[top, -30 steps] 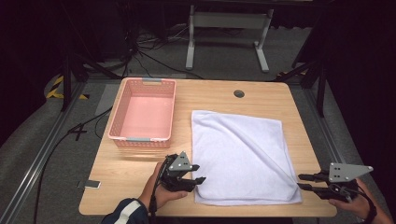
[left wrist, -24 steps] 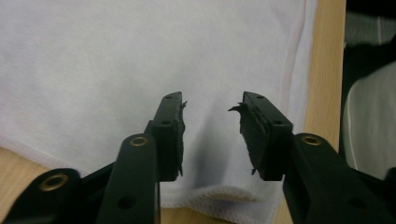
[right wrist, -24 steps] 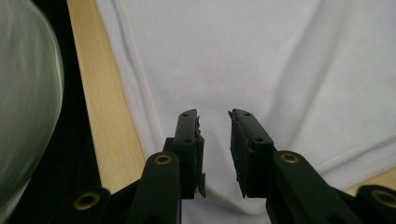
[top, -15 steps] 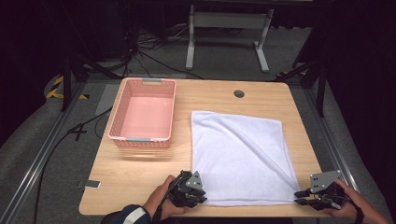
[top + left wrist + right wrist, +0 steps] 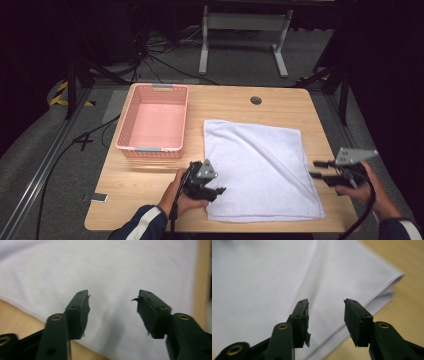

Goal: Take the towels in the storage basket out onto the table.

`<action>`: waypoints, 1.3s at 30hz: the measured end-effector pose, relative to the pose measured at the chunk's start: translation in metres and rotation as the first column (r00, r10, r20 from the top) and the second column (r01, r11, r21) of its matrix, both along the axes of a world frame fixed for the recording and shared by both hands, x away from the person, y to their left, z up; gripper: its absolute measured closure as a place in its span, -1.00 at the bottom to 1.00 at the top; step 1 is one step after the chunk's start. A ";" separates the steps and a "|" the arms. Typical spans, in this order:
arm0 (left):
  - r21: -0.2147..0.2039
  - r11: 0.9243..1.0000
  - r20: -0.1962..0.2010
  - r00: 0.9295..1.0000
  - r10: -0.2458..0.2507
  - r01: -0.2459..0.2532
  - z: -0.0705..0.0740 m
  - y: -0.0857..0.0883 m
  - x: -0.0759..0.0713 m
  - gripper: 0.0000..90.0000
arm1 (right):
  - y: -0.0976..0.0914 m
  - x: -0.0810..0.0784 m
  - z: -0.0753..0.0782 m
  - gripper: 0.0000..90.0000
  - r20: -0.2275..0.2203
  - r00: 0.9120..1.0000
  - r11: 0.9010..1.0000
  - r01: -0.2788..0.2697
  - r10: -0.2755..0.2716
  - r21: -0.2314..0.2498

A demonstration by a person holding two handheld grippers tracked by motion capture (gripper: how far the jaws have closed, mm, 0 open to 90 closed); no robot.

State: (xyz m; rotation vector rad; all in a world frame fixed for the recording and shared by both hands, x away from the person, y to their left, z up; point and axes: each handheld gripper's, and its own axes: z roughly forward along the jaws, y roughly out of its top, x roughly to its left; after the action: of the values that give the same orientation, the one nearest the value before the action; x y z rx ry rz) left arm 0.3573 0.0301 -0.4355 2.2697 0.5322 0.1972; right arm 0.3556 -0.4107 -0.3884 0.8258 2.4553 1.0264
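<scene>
A white towel (image 5: 260,170) lies folded flat on the bench (image 5: 150,195), right of a pink basket (image 5: 152,122). The left hand-held gripper (image 5: 217,190) hovers at its near left edge, the right hand-held gripper (image 5: 316,169) at its right edge. Both have just been opening, jaws apart, nothing between them.

Seen from above: wooden table (image 5: 150,172) with a white towel (image 5: 260,170) spread flat across its right half, folded double. Pink plastic basket (image 5: 154,120) on the left half, just beside the towel's far corner. Left gripper (image 5: 218,191) at the towel's near left edge, jaws parted, just opened, nothing gripped. Right gripper (image 5: 316,169) at the towel's right edge, jaws also just opened, apart. Dark cables (image 5: 165,62) on the grey floor beyond.
</scene>
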 end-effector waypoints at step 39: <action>-0.048 0.988 -0.046 0.989 0.142 -0.144 0.000 -0.027 0.074 -0.18 | 0.029 0.082 -0.026 0.33 -0.062 0.989 0.970 -0.146 0.136 -0.195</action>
State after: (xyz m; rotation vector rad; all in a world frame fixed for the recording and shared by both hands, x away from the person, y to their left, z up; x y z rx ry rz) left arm 0.4316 0.0027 -0.4352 2.1911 0.7153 0.2050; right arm 0.4379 -0.3821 -0.4147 0.6255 2.6363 0.7966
